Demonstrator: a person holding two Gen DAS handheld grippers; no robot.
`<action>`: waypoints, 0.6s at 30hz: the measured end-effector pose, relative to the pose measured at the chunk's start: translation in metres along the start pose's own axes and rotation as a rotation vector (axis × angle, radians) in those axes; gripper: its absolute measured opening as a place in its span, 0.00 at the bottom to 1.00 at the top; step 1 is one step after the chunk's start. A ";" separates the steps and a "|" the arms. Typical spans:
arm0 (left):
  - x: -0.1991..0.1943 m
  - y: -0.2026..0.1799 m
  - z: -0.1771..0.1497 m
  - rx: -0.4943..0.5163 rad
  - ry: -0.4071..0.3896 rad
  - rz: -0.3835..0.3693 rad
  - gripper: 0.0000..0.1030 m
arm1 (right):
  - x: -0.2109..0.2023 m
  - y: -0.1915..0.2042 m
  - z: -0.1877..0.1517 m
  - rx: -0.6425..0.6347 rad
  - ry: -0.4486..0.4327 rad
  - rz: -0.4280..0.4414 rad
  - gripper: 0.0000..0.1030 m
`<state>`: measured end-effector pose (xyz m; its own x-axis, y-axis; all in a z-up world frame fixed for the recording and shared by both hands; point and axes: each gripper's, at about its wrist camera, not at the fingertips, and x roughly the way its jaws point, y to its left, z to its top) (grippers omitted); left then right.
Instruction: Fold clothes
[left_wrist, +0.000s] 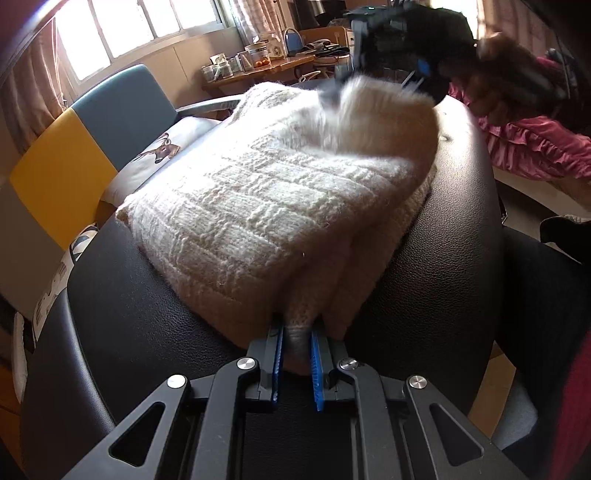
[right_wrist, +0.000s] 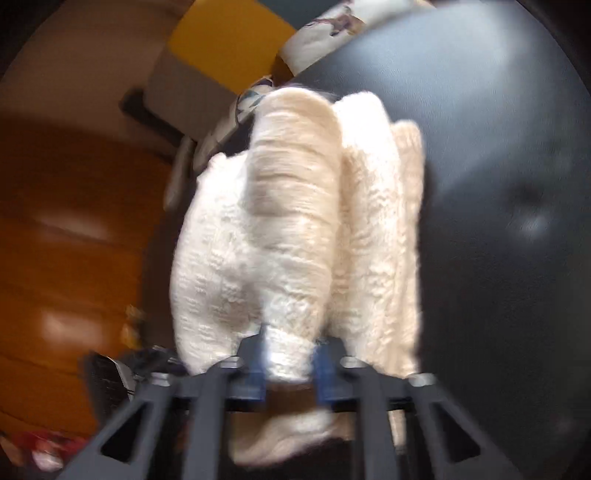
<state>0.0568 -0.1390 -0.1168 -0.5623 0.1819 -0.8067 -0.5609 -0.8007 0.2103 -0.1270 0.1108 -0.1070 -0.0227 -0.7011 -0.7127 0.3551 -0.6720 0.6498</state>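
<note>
A cream knitted sweater (left_wrist: 258, 192) lies folded in thick layers on a black leather seat (left_wrist: 443, 258). My left gripper (left_wrist: 297, 332) is shut on the sweater's near edge, a wad of knit pinched between its blue pads. At the far end, the right gripper (left_wrist: 338, 90) shows blurred against the raised top fold. In the right wrist view the sweater (right_wrist: 288, 221) stands in bulging folds on the black seat (right_wrist: 498, 184). The right gripper (right_wrist: 290, 354) is shut on a fold of it, and that picture is smeared.
A chair with a yellow and blue back (left_wrist: 74, 166) and a deer-print cushion (left_wrist: 162, 147) stands to the left. A wooden table with jars (left_wrist: 251, 62) is behind. Pink cloth (left_wrist: 535, 147) lies at the right. Wooden floor (right_wrist: 74, 221) is beside the seat.
</note>
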 end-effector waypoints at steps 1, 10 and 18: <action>0.000 0.000 0.000 0.006 -0.002 -0.002 0.13 | -0.008 0.013 0.003 -0.065 -0.022 -0.030 0.12; 0.001 0.005 -0.002 0.049 0.012 -0.030 0.12 | 0.022 -0.001 0.018 -0.206 -0.037 -0.265 0.12; -0.010 0.011 -0.001 0.051 0.047 -0.079 0.11 | 0.006 -0.003 0.030 -0.151 -0.109 -0.140 0.24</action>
<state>0.0572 -0.1501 -0.1072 -0.4868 0.2158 -0.8465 -0.6335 -0.7543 0.1720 -0.1557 0.1017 -0.1049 -0.1794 -0.6308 -0.7549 0.4769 -0.7269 0.4941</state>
